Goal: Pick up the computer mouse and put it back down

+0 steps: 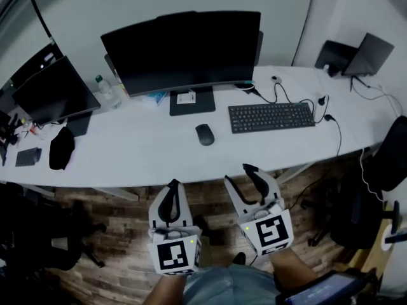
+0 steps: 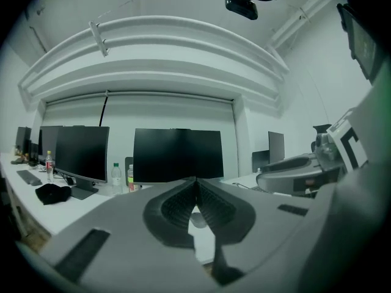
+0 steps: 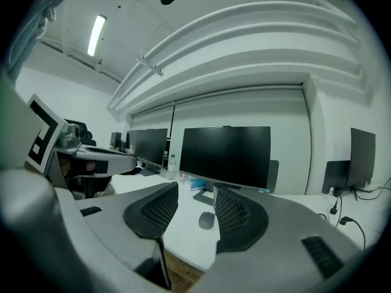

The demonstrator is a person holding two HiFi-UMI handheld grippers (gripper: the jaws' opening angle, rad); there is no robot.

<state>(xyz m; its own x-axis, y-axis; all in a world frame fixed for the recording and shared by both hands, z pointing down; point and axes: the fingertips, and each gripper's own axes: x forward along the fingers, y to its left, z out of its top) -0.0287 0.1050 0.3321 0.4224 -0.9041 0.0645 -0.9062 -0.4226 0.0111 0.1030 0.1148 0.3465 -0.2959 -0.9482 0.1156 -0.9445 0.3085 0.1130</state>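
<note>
The dark computer mouse (image 1: 204,134) lies on the white desk (image 1: 146,148), in front of the big monitor and left of the keyboard. Both grippers hang below the desk's front edge, over the wooden floor, and neither touches the mouse. My right gripper (image 1: 237,173) is open with nothing between its fingers. In the right gripper view the mouse (image 3: 207,220) shows through the gap of that gripper (image 3: 195,188), well ahead of it. My left gripper (image 1: 172,188) is shut and empty; in the left gripper view its tips (image 2: 195,179) meet.
A black keyboard (image 1: 271,116) lies right of the mouse, with cables (image 1: 321,107) trailing past it. The large monitor (image 1: 184,53) stands behind; a second monitor (image 1: 54,91), a bottle (image 1: 105,89) and a black pouch (image 1: 62,148) are left. A dark chair (image 1: 388,154) stands right.
</note>
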